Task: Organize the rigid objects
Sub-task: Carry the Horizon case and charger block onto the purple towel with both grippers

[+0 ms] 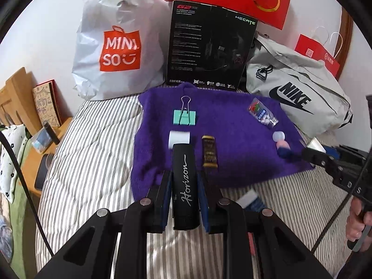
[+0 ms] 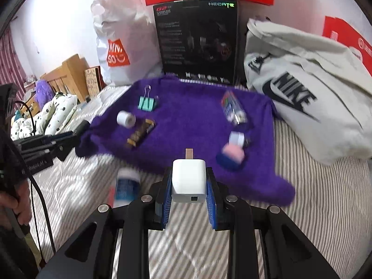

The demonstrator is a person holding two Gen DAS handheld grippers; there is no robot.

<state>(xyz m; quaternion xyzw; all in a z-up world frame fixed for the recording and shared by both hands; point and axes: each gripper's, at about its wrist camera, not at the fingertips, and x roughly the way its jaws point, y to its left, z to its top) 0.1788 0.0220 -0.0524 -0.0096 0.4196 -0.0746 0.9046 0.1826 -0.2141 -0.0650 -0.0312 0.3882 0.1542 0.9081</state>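
Note:
My left gripper (image 1: 183, 181) is shut on a black cylinder lettered "Horizon" (image 1: 185, 186), held above the near edge of a purple fuzzy cloth (image 1: 232, 125). My right gripper (image 2: 188, 181) is shut on a white charger plug (image 2: 188, 181), its prong pointing forward over the cloth (image 2: 190, 116). On the cloth lie a mint binder clip (image 1: 184, 116), a white tape roll (image 1: 179, 138), a brown-gold bar (image 1: 209, 151), a clear candy pack (image 1: 262, 114) and a pink-and-blue item with a white cap (image 1: 282, 145). The right gripper shows at the right edge of the left wrist view.
The cloth lies on a striped bed (image 1: 93, 153). Behind it stand a white Miniso bag (image 1: 116, 46), a black headset box (image 1: 209, 46) and a grey Nike bag (image 1: 300, 97). A blue-labelled white bottle (image 2: 126, 183) lies on the bedding near the cloth. A wooden headboard and nightstand are at left.

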